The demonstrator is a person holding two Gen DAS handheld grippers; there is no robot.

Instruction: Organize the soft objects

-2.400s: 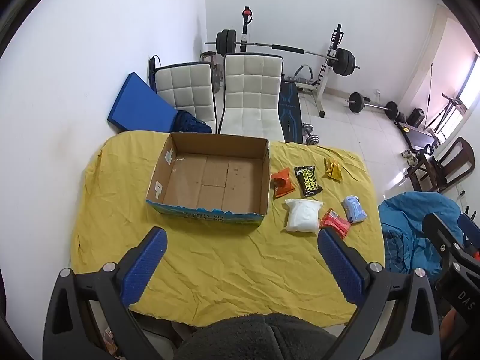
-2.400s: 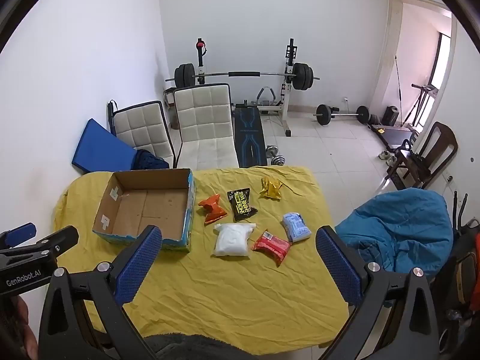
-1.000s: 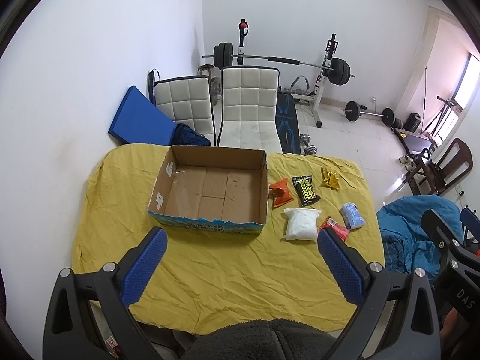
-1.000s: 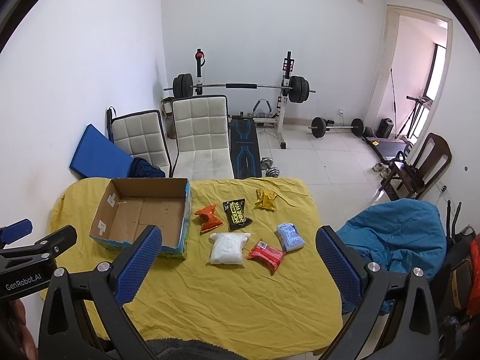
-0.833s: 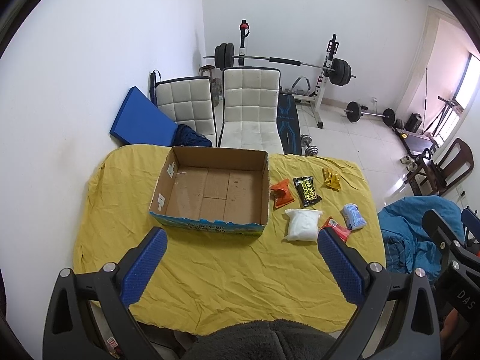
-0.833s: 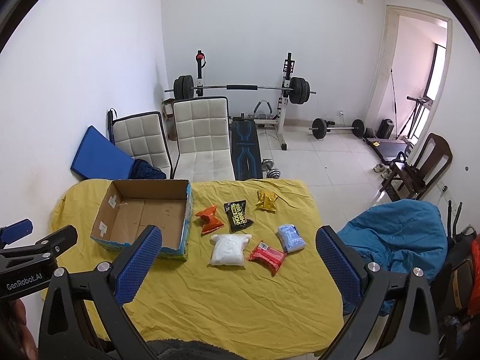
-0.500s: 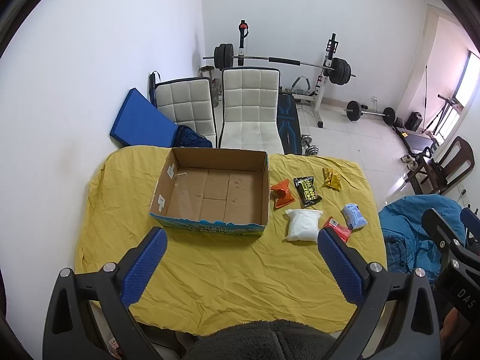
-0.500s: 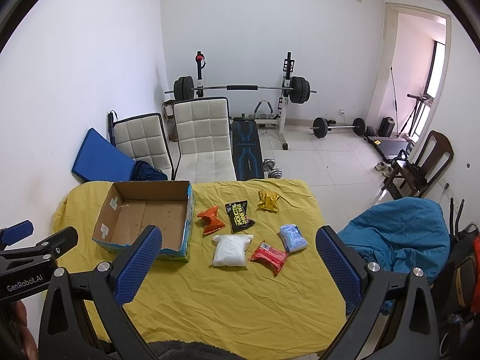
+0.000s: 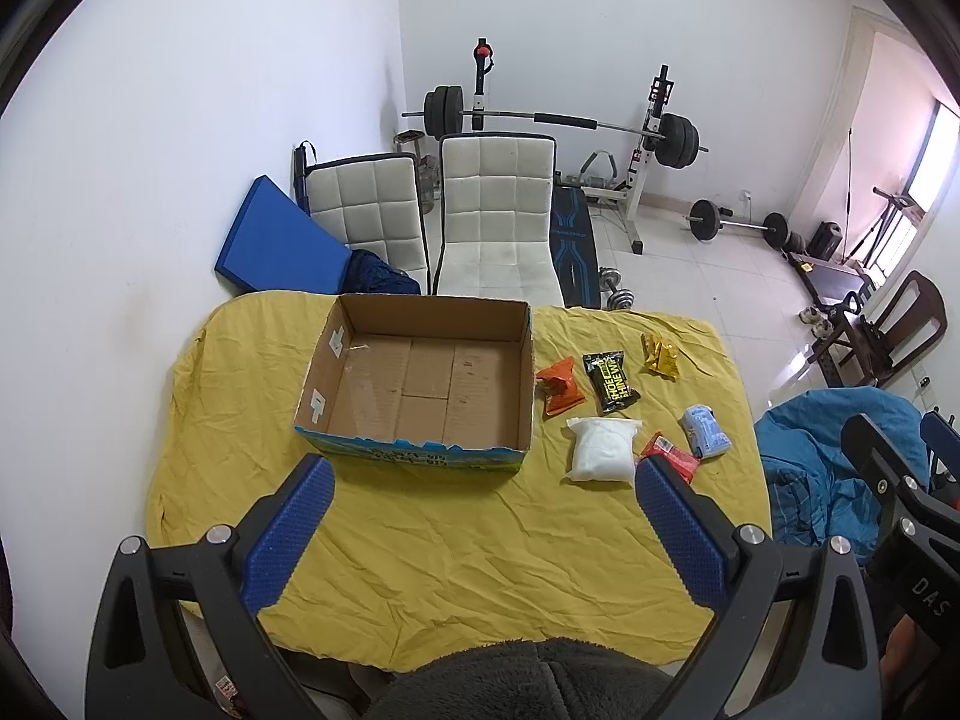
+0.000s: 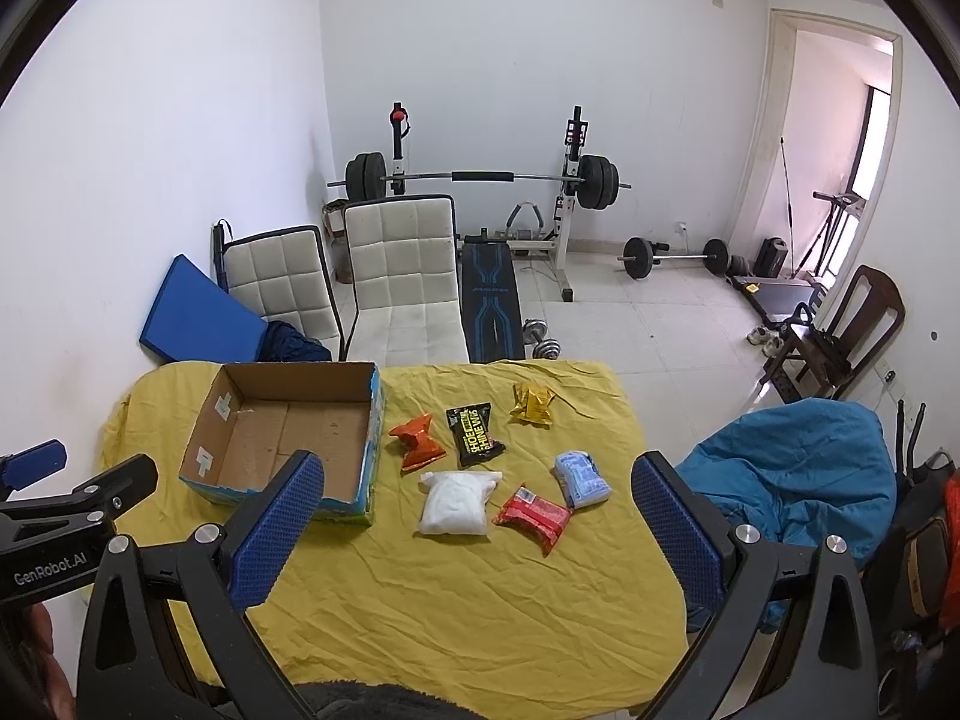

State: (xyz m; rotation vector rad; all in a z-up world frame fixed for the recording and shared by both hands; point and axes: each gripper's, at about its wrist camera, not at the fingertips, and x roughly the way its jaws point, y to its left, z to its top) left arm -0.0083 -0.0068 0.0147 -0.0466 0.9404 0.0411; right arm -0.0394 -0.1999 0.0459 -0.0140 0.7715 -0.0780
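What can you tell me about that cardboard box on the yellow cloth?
The open brown cardboard box is shallow and rectangular, with a blue printed outer face and white tape patches on its inner left wall. It looks empty and sits upright on the wrinkled yellow tablecloth, left of the packets. Nothing touches it except the cloth.

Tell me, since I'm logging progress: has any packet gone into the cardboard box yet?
No, the cardboard box shows only its bare bottom, and the white packet and the other packets lie on the yellow cloth beside it.
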